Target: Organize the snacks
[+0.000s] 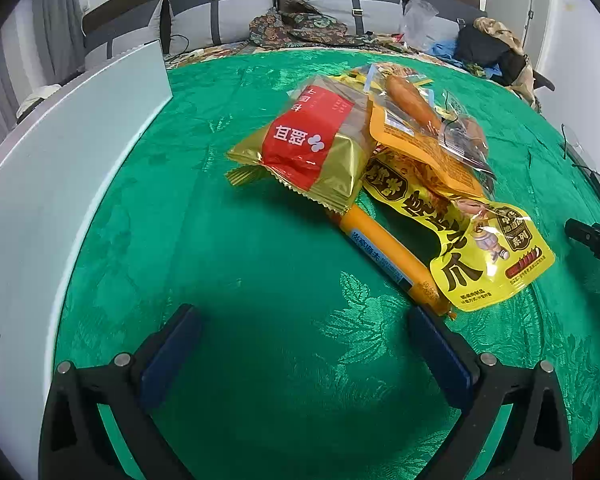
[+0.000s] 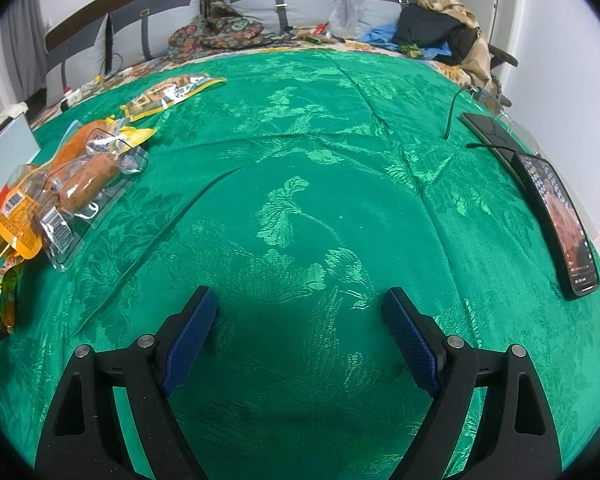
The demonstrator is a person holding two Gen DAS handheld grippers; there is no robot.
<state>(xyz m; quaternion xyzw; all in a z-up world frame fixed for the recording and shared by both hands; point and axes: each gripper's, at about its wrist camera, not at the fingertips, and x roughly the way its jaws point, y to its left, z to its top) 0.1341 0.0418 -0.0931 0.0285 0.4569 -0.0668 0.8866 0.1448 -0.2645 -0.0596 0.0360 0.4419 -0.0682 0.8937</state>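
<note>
A heap of snacks lies on the green cloth (image 1: 260, 264) in the left wrist view: a red and gold packet (image 1: 312, 144) on top, an orange sausage stick (image 1: 388, 256) under it, a yellow pouch (image 1: 472, 244) and clear-wrapped sausages (image 1: 416, 108) behind. My left gripper (image 1: 304, 348) hangs open just short of the heap, with the sausage stick's end by its right finger. In the right wrist view the same heap (image 2: 72, 184) sits at the far left, and one yellow packet (image 2: 168, 94) lies apart further back. My right gripper (image 2: 298, 332) is open over bare cloth.
A white box wall (image 1: 72, 152) stands along the left edge of the cloth. Two phones (image 2: 556, 220) with cables lie at the right edge. Behind the cloth are grey cushions (image 1: 228, 12), patterned fabric, a plastic bag and clothes.
</note>
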